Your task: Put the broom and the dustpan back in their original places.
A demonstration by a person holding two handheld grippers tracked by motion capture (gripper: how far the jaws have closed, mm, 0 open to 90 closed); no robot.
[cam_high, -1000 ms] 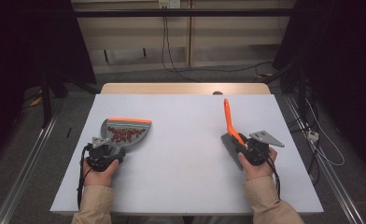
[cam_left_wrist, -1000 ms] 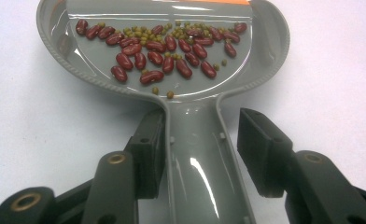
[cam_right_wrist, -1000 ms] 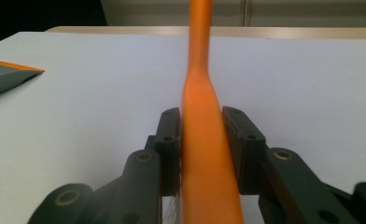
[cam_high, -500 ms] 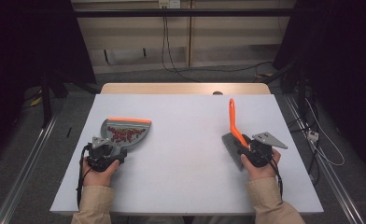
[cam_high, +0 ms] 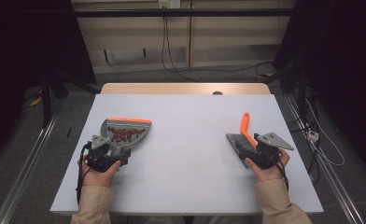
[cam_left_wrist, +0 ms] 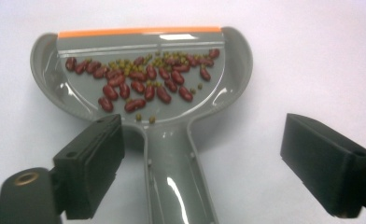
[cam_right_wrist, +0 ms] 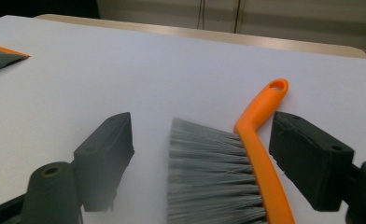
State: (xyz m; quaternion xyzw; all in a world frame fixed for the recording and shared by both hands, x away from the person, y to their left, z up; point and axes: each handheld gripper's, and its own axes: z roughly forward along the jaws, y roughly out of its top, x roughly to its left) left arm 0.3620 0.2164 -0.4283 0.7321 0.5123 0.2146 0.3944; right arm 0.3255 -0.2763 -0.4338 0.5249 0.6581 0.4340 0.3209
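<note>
A grey dustpan (cam_left_wrist: pixel 144 79) with an orange lip lies flat on the white table (cam_high: pixel 186 121), at its left (cam_high: pixel 125 132). It holds red beans (cam_left_wrist: pixel 139 86) and small green ones. My left gripper (cam_left_wrist: pixel 204 168) is open; its jaws have just been opening and stand apart from the pan's handle (cam_left_wrist: pixel 172 177) on either side. At the right lies a brush (cam_right_wrist: pixel 228 177) with grey bristles and an orange handle (cam_high: pixel 244 126). My right gripper (cam_right_wrist: pixel 209 154) is open too, its jaws just opened, with the brush lying between them untouched.
A wooden strip (cam_high: pixel 186 88) runs along the table's far edge. Cables (cam_high: pixel 172 56) trail over the floor behind it, and dark stands rise at both sides. The person's hands (cam_high: pixel 97 175) rest near the front edge.
The brush, held tilted up in the right gripper a second ago, has come down flat on the table. Both grippers' jaws have opened off the brush and the dustpan handle.
</note>
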